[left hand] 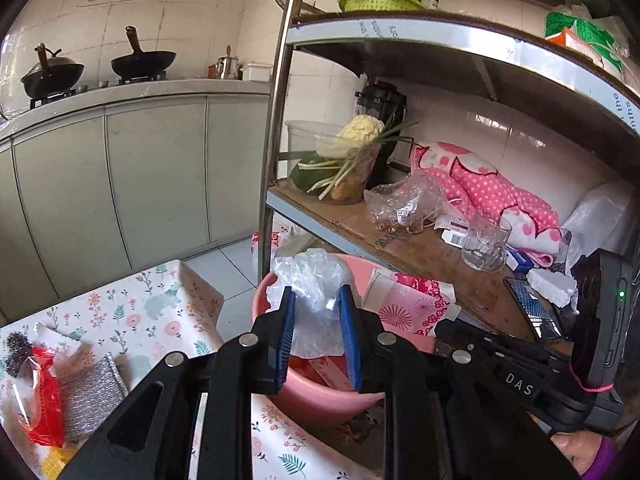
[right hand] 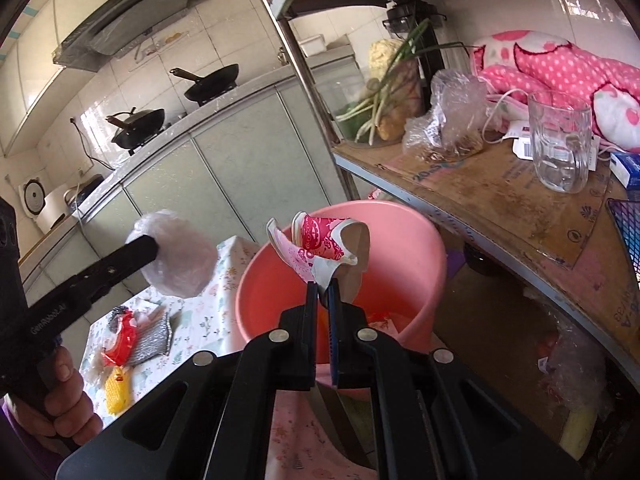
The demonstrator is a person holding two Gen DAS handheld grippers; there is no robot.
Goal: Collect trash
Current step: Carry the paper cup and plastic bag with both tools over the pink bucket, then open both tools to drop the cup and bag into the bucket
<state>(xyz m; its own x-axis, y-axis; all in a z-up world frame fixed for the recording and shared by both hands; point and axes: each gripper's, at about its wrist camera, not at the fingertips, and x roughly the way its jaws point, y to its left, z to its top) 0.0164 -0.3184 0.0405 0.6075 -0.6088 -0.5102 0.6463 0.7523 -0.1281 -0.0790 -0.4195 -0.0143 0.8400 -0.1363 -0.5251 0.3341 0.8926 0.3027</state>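
Note:
My left gripper is shut on a crumpled clear plastic bag, which hangs over the near rim of a pink bucket. My right gripper is shut on a torn pink-and-white paper cup, held above the open pink bucket. In the right wrist view the left gripper comes in from the left with the clear plastic bag bunched at its tip, beside the bucket's rim. In the left wrist view the right gripper enters from the right, with the paper cup at its tip.
A floral tablecloth carries a red wrapper, a silver scouring pad and a yellow item. A metal shelf post rises behind the bucket. The cardboard-lined shelf holds a glass mug, a plastic bag, vegetables and pink dotted cloth.

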